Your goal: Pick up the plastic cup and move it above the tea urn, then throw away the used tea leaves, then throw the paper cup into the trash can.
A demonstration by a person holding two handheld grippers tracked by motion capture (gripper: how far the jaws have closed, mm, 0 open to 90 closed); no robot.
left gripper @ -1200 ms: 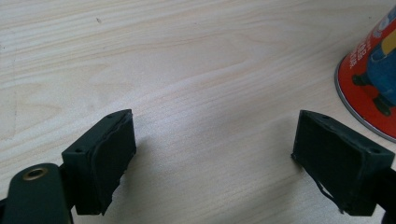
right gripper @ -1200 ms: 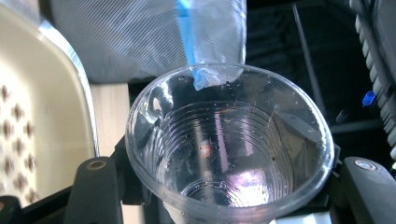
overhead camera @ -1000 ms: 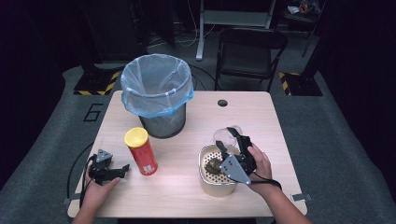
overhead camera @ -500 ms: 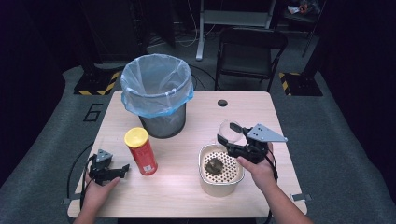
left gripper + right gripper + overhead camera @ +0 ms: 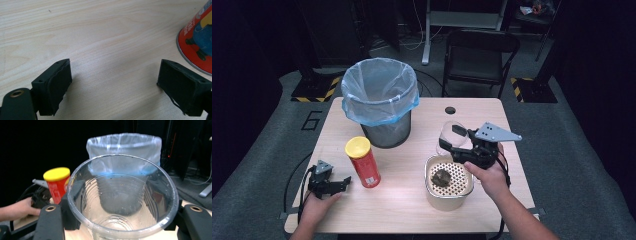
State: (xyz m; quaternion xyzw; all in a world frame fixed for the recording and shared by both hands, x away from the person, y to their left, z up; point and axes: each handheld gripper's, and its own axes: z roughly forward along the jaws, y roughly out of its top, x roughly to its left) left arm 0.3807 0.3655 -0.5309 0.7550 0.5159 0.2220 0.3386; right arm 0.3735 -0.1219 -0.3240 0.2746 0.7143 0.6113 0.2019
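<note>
Since a second ago: your right gripper (image 5: 451, 141) has risen from strainer bowl (image 5: 448, 197), now right of frame centre, above bowl's far rim, plastic cup (image 5: 447, 136) carried up with it. Clump (image 5: 442, 177) stays on the strainer.

Cup sits between right jaws — pads press its sides, mouth facing gripper camera (image 5: 122, 195), tipped sideways.

Your left gripper (image 5: 343, 183) unmoved, lower left on table (image 5: 402, 210); jaws just opened a touch wider — nothing between them. Red can (image 5: 362, 161) just beside it, trash bin (image 5: 380, 100) behind.

Bin (image 5: 380, 107) behind can (image 5: 362, 161) — strainer bowl (image 5: 449, 182) to its right.
</note>
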